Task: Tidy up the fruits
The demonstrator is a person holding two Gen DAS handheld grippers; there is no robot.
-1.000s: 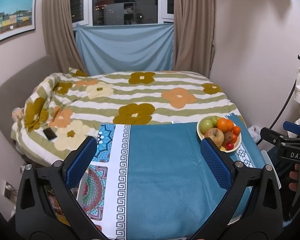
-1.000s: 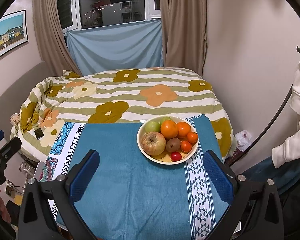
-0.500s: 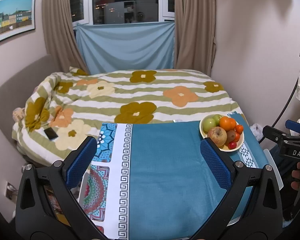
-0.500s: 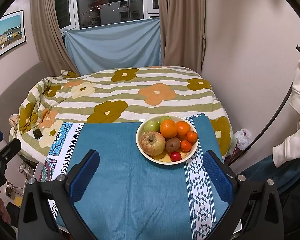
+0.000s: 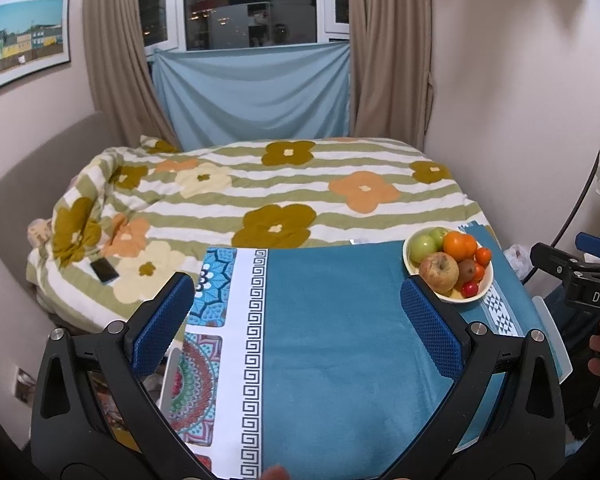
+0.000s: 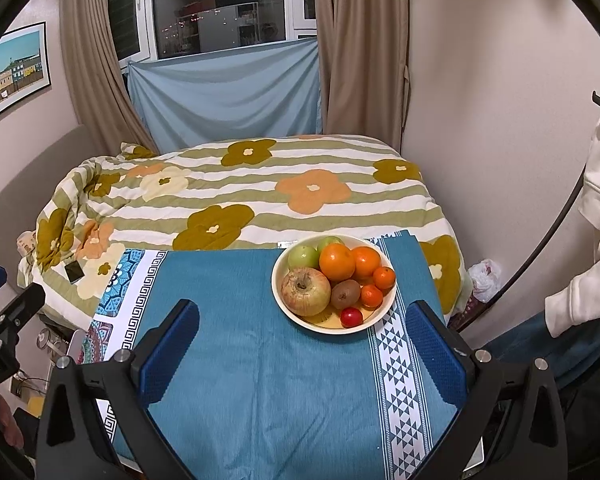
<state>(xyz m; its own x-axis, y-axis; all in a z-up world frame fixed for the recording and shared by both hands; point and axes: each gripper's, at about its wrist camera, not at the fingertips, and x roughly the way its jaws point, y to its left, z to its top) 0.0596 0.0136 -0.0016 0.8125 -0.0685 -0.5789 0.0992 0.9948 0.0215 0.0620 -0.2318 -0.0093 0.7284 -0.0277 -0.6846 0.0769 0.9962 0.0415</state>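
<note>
— While both tools hover over the tabletop [image 6: 260, 400], where is the fruit?
— In a cream bowl [image 6: 384, 312] on the blue cloth, at the far right: an apple [image 6: 305, 291], two green fruits, oranges [image 6: 337, 261], a kiwi [image 6: 345, 294] and a small red one.
— And the tools?
— The left tool [image 5: 298, 322] has its jaws spread wide and holds nothing. The right tool [image 6: 302, 346] is likewise wide apart and empty, just short of the bowl.

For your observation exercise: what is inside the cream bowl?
The bowl holds a reddish apple, green apples, oranges, a kiwi and a small red fruit; anything beneath them is hidden.
</note>
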